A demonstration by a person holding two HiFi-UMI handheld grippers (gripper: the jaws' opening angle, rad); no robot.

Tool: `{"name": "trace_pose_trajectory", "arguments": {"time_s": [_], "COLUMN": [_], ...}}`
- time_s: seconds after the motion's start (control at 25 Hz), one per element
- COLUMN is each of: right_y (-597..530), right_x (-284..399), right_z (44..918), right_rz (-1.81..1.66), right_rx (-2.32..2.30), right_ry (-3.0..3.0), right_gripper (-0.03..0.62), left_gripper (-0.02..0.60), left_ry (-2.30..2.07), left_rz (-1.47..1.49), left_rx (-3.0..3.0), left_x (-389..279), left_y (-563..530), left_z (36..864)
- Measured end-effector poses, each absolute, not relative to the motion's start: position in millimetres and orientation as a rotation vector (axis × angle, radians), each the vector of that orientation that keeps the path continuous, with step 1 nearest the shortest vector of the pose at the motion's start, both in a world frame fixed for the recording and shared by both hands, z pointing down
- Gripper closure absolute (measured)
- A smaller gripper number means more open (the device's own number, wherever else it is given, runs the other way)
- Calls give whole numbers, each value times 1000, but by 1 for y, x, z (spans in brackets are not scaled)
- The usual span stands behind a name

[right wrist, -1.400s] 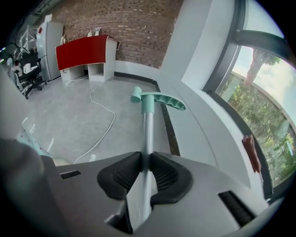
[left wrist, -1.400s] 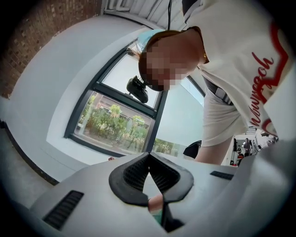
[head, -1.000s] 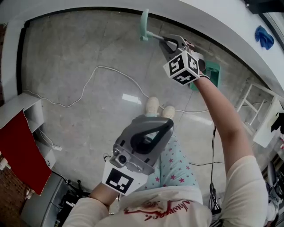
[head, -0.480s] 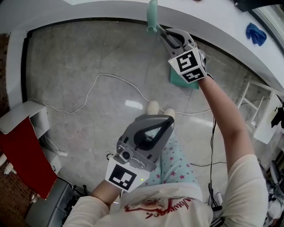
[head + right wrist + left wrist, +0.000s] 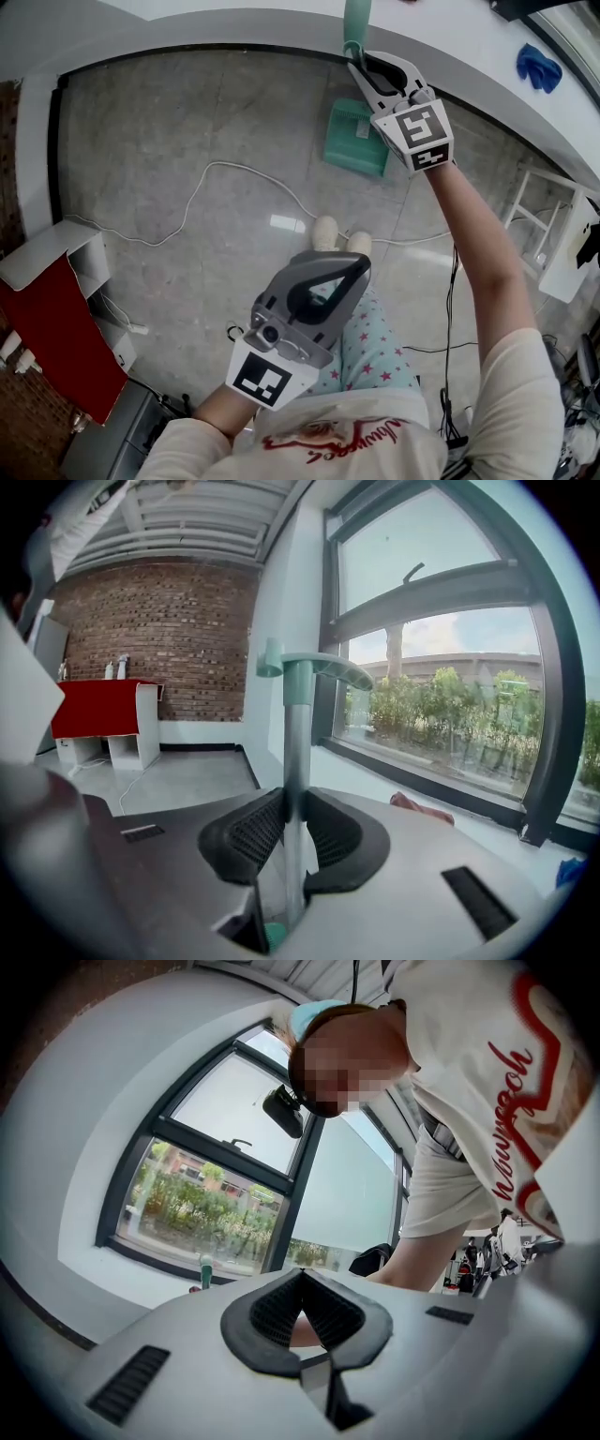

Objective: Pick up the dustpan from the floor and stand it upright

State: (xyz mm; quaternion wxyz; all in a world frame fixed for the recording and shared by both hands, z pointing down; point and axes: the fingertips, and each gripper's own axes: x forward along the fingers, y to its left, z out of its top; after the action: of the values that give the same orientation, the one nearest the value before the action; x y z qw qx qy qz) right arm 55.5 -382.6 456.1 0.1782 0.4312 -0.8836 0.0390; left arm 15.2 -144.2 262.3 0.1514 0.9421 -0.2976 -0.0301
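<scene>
- Head view: the right gripper (image 5: 356,62) is recorded at the top of the frame, at the end of an outstretched arm, with its marker cube (image 5: 418,137) turned to the camera.
- Head view: its jaws are closed on the handle (image 5: 356,23) of the green dustpan (image 5: 356,141). The dustpan is seen just below the gripper, over the grey floor (image 5: 169,112) and near the foot of the white window sill (image 5: 234,14). Whether it touches the floor cannot be determined.
- Head view: the left gripper (image 5: 356,267) is held low and close to the body, above star-patterned trousers (image 5: 370,361). Nothing is seen in it.
- Head view: a white cable (image 5: 202,178) is laid across the floor, and a pair of shoes (image 5: 337,230) is noted at its middle. A red cabinet (image 5: 56,337) stands at the left edge and a blue cloth (image 5: 536,67) lies at the upper right.
- Left gripper view: the pads of the left gripper (image 5: 301,1275) are brought together at their tips, with nothing caught between them. A window (image 5: 216,1176) and a person (image 5: 469,1101) bending forward are seen beyond.
- Right gripper view: the pads of the right gripper (image 5: 292,810) are pressed on either side of the handle's grey shaft (image 5: 297,742), which stands upright and is capped by a green grip (image 5: 314,663).
- Right gripper view: a window (image 5: 450,696) is noted to the right, and a brick wall (image 5: 159,621) and the red cabinet (image 5: 98,710) to the left. A reddish thing (image 5: 422,808) lies on the sill.
</scene>
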Motion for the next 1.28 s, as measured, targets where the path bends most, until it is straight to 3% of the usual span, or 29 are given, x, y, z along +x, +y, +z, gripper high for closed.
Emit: {"name": "trace_pose_trajectory", "arguments": {"time_s": [1.0, 1.28], "right_y": [-391, -388], "right_x": [97, 102], "right_z": [462, 450], "right_rz": [123, 93], "right_rx": [1303, 1327], "right_ry": [-2475, -2470], "right_gripper": [498, 447], "left_gripper": [563, 563], "left_ry": [-825, -834], "left_rz": [-78, -83], "left_rx": [2678, 2685], "left_x": [24, 27], "left_y": [-144, -143], "left_z": [266, 259]}}
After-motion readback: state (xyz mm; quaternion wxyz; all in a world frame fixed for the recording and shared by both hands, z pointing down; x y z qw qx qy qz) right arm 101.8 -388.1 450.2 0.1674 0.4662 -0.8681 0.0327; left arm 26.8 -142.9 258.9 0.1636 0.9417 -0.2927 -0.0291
